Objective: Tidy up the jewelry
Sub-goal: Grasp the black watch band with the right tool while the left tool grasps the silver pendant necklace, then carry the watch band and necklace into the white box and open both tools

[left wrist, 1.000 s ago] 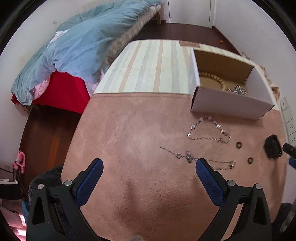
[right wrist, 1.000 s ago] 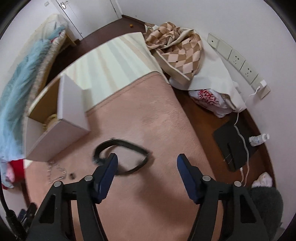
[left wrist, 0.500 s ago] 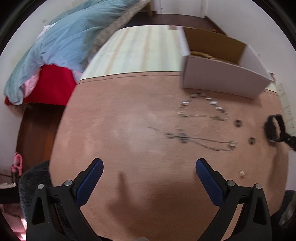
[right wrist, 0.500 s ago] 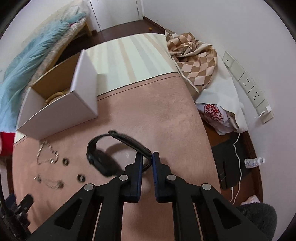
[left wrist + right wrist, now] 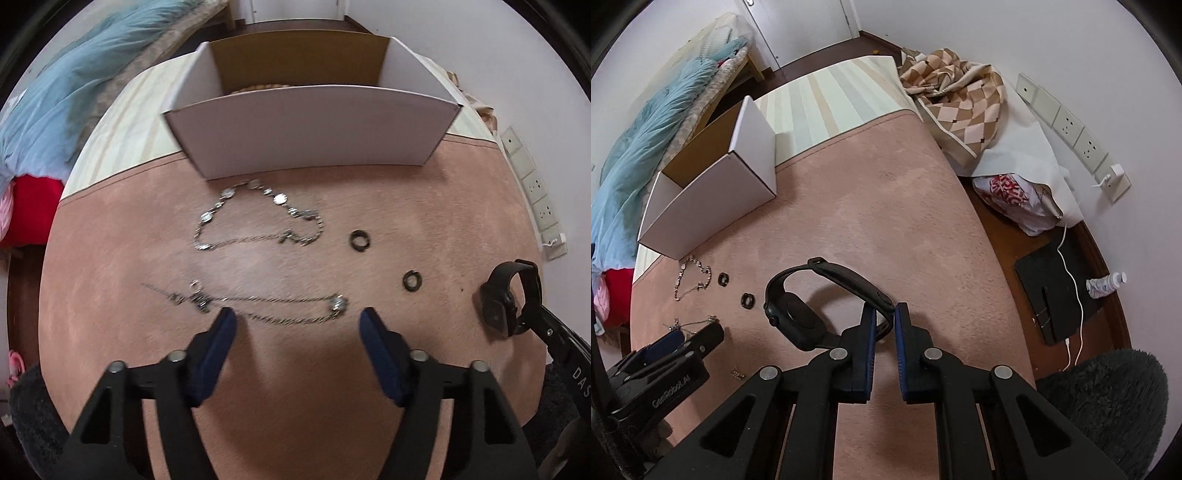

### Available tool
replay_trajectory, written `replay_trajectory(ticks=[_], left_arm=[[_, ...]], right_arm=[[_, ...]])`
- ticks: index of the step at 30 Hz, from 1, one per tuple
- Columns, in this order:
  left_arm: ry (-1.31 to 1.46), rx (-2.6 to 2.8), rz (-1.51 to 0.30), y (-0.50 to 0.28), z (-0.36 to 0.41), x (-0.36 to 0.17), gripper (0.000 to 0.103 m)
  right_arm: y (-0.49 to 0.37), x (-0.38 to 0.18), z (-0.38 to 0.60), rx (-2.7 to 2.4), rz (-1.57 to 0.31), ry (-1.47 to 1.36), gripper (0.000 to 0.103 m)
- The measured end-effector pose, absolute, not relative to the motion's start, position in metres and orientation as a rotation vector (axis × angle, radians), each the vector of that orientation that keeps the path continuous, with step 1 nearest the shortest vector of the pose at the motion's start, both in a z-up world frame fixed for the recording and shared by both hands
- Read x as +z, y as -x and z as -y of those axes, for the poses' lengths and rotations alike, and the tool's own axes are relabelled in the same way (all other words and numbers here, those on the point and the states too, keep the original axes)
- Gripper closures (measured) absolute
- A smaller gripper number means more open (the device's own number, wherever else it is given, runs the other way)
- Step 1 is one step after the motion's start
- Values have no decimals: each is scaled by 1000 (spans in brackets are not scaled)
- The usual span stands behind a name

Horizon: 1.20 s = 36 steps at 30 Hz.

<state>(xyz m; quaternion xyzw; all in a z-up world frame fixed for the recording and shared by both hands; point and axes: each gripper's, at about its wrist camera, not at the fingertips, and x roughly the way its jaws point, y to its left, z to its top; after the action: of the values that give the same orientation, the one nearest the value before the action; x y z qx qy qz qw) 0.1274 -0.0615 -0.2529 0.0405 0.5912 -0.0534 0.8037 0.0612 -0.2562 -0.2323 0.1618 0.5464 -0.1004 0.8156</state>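
Two grippers work over a pink rug (image 5: pixel 295 424) scattered with jewelry. The left gripper (image 5: pixel 295 325) has its blue-padded jaws spread wide and holds nothing; it hovers just above a thin silver chain (image 5: pixel 273 308) that lies between and just ahead of its fingertips. Beyond that chain lies a necklace of round silver discs (image 5: pixel 255 218), looped just in front of a white cardboard box (image 5: pixel 306 129). Two small dark rings (image 5: pixel 360 241) lie apart to the right of the necklaces. The right gripper (image 5: pixel 885 325) is clamped on the strap of a black watch (image 5: pixel 798 314), whose face tilts to the left of the jaws. Beads show inside the box.
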Motion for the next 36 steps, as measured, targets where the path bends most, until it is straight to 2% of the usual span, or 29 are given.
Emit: replay_trajectory(ticks=[5,8,11,20,36], left_arm=[[-129,-140,-1226,-125,76,-248,77],[-143,-145,-1216,-128,81,-249,89],[-147,-156,-1209,-126,84,-248,96],[-103,-197,-1183,-113,71,-225,96],[50,-247,-1005,-148,12,-77,96]], right_arm=[[-60,-237,260,-224,-1168,-357,93],[-61,-237,259,-224,-1168,-355,93],[-61,-234,257,-219,-1166,-347,93],[-61,-213,247,-157,-1129,-359,93],[-125,-105,208,70,-971,-354,93]])
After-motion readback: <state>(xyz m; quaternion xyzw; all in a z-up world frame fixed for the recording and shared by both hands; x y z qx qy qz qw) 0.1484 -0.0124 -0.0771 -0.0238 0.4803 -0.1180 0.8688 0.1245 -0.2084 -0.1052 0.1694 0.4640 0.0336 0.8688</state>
